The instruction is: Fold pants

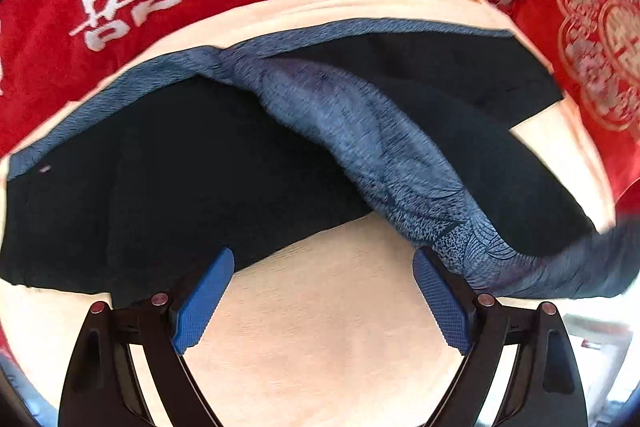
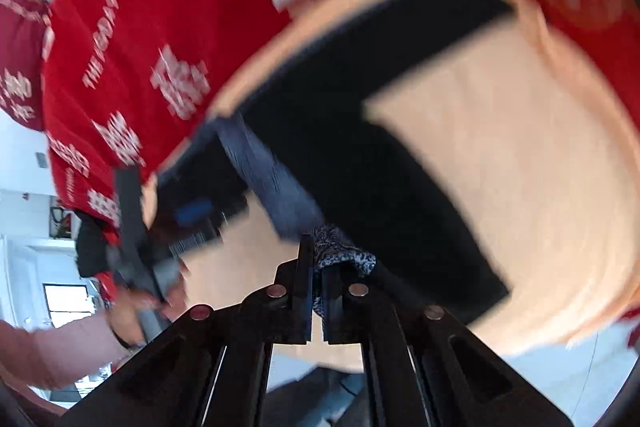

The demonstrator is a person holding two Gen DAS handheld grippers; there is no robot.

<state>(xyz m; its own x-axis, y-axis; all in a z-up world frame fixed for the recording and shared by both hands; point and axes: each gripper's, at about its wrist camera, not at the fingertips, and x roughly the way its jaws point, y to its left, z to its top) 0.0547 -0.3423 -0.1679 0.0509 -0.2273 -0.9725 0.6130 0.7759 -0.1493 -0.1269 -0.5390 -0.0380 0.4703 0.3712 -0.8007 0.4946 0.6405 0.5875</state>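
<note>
the pants [image 1: 160, 179] lie on the cream table [image 1: 320, 327] — soft, limp, light. right gripper [image 2: 318, 267] is pinched on a hem; left gripper [image 1: 322, 291] gapes, holding nothing — best grab edges.

Matt dark cloth pants [image 1: 160, 187] show fuzzy blue lining at 12 o'clock; the left gripper's pads [image 1: 440, 303] are ribbed blue rubber.
</note>
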